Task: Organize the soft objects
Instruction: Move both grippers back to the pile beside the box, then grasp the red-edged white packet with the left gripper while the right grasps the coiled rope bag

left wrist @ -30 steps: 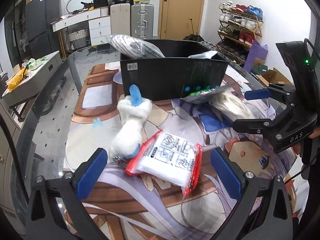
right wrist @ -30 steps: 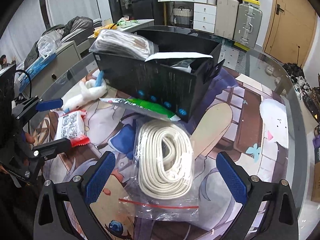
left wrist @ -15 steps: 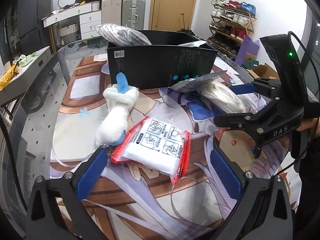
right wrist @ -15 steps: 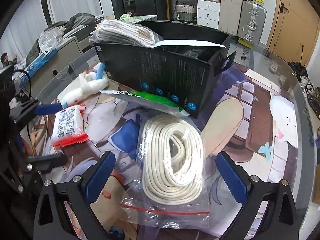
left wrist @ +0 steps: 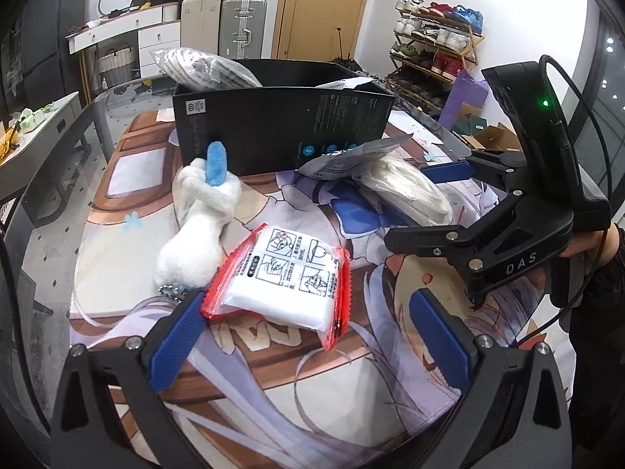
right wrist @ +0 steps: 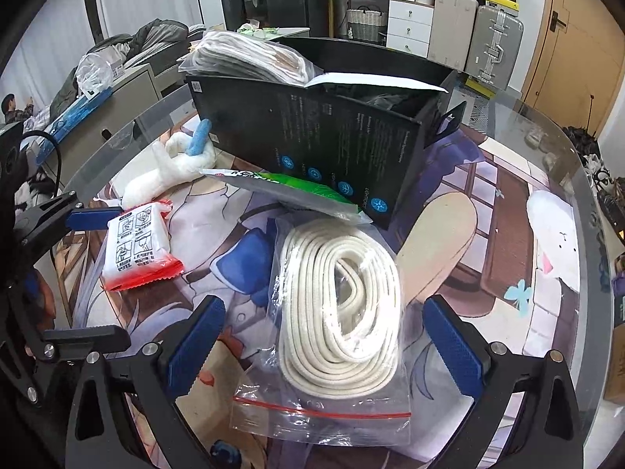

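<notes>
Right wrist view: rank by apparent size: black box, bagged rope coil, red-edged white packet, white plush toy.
1. Black cardboard box
2. Clear bag of cream rope coil, nearer the camera, so inflated
3-4. Red-edged white packet and white plush toy: too alike to rank.

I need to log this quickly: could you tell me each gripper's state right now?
Left gripper: open, empty, facing the red-edged packet.
Right gripper: open, empty, straddling the bagged rope.

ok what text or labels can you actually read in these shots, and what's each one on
"DAS": on the body of the right gripper, seen from the left wrist.
Black box: white print and a sticker, too small to read.
Red-edged packet: pictograms with blurred print.
Green pouch: lettering unreadable.
</notes>
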